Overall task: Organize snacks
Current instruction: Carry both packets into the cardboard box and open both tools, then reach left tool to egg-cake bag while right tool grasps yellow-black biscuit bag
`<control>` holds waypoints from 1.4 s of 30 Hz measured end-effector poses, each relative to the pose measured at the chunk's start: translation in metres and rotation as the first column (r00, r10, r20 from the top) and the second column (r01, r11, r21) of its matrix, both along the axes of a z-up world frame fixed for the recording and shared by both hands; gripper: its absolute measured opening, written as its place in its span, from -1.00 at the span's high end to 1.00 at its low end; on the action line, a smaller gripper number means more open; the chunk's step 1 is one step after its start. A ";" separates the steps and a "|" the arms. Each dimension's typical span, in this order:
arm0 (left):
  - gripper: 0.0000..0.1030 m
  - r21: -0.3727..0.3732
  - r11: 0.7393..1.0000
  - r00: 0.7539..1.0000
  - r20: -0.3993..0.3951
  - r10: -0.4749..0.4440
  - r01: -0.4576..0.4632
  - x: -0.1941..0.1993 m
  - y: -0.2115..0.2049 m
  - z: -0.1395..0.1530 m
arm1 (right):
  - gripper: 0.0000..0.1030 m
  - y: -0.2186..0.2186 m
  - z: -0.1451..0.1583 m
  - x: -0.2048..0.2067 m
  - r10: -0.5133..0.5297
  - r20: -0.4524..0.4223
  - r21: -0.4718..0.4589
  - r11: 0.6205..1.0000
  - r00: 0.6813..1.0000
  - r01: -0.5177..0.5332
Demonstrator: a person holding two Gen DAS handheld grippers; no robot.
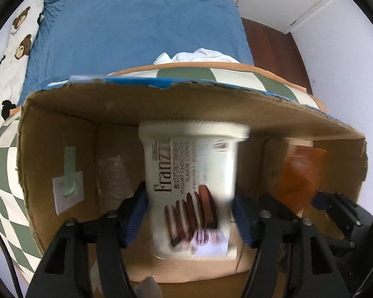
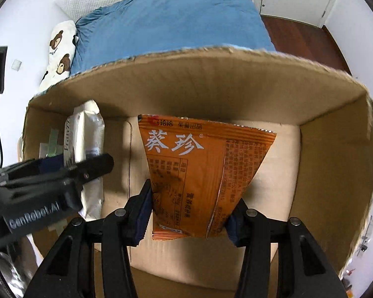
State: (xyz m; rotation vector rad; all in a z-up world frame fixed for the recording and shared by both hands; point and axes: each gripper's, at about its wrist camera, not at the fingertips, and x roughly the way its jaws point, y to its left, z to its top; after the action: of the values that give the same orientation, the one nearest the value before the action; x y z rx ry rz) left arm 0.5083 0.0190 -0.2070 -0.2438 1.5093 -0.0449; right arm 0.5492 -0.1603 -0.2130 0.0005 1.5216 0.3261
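While both grippers reach into the cardboard box [image 2: 211,87], the left gripper [image 1: 190,213] clamps a white wafer pack [image 1: 191,186] printed with brown wafers. The right gripper [image 2: 189,213] clamps an orange packet [image 2: 199,173] with white characters. Each long axis runs 6 to 12 o'clock; the orange packet's sealed edge points to 12.

Black gripper [image 2: 189,216], seemingly blue pads [image 2: 143,216]

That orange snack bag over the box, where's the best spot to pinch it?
By its side edges near the bottom seam, coming from that end along its length, as the right gripper does now. The orange snack bag is flat and narrows toward that end, so the fingers span its width above the cardboard box.
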 end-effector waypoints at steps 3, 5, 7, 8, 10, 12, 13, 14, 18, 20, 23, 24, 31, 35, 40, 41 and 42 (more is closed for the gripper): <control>-0.75 0.007 1.000 1.000 0.009 0.006 -0.006 -0.003 0.005 0.003 | -0.89 -0.004 -0.008 0.007 0.006 -0.034 -0.010 1.000 0.999 -0.007; -0.75 0.010 1.000 1.000 0.023 0.006 -0.007 -0.006 0.007 0.006 | -0.89 -0.007 -0.009 0.008 -0.002 -0.026 -0.017 1.000 1.000 0.001; -0.75 0.004 1.000 1.000 0.028 0.002 -0.003 -0.009 0.009 0.011 | -0.89 -0.007 -0.007 0.006 -0.011 -0.026 -0.011 1.000 1.000 0.011; -0.75 0.000 1.000 0.999 0.033 0.000 0.000 -0.012 0.009 0.014 | -0.89 -0.010 -0.006 0.006 -0.014 -0.024 -0.018 1.000 1.000 0.014; -0.75 -0.003 1.000 0.999 0.054 0.002 -0.001 -0.020 0.012 0.023 | -0.89 -0.011 -0.003 0.002 -0.020 -0.017 -0.017 1.000 1.000 0.020; -0.75 -0.003 1.000 0.998 0.068 0.000 0.000 -0.024 0.013 0.026 | -0.89 -0.004 0.003 -0.005 -0.026 -0.003 -0.021 0.999 1.000 0.026; -0.75 -0.003 1.000 0.997 0.078 0.001 0.000 -0.031 0.013 0.031 | -0.89 -0.007 0.008 -0.009 -0.029 0.008 -0.017 0.999 1.000 0.029; -0.75 0.003 1.000 0.995 0.097 0.004 -0.004 -0.039 0.015 0.037 | -0.89 -0.004 0.012 -0.016 -0.030 0.018 -0.015 0.999 0.999 0.030; -0.75 0.029 0.999 0.983 0.184 0.014 -0.019 -0.071 0.022 0.059 | -0.89 -0.005 0.033 -0.047 -0.043 0.083 -0.034 0.998 0.996 0.046; -0.75 0.051 0.998 0.972 0.233 0.010 -0.023 -0.091 0.024 0.073 | -0.89 -0.005 0.046 -0.062 -0.049 0.132 -0.047 0.997 0.990 0.055; -0.75 0.082 0.996 0.954 0.298 0.003 -0.029 -0.120 0.026 0.092 | -0.89 -0.007 0.065 -0.089 -0.060 0.204 -0.058 0.996 0.977 0.074; -0.75 0.091 0.995 0.946 0.325 0.000 -0.031 -0.130 0.027 0.099 | -0.89 -0.009 0.072 -0.100 -0.065 0.227 -0.061 0.995 0.972 0.081; -0.75 0.146 0.989 0.894 0.447 -0.042 -0.027 -0.181 0.020 0.135 | -0.89 -0.007 0.119 -0.155 -0.088 0.379 -0.062 0.991 0.921 0.120; -0.75 0.166 0.986 0.861 0.504 -0.065 -0.023 -0.209 0.016 0.154 | -0.89 -0.010 0.149 -0.190 -0.097 0.451 -0.054 0.989 0.887 0.136; -0.75 0.187 0.982 0.832 0.550 -0.074 -0.037 -0.242 0.011 0.175 | -0.89 -0.015 0.179 -0.226 -0.104 0.505 -0.035 0.989 0.857 0.141; -0.75 0.187 0.981 0.829 0.555 -0.069 -0.044 -0.247 0.010 0.177 | -0.89 -0.016 0.184 -0.234 -0.106 0.512 -0.026 0.990 0.852 0.139; -0.75 0.188 0.981 0.826 0.561 -0.063 -0.053 -0.251 0.009 0.179 | -0.89 -0.016 0.188 -0.239 -0.106 0.517 -0.020 0.990 0.849 0.136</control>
State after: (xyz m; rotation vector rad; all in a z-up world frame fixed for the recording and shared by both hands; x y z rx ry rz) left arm 0.2573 0.0283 -0.0277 -0.0545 0.9079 0.0275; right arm 0.3098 -0.1767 -0.0245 -0.0329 0.9878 0.1611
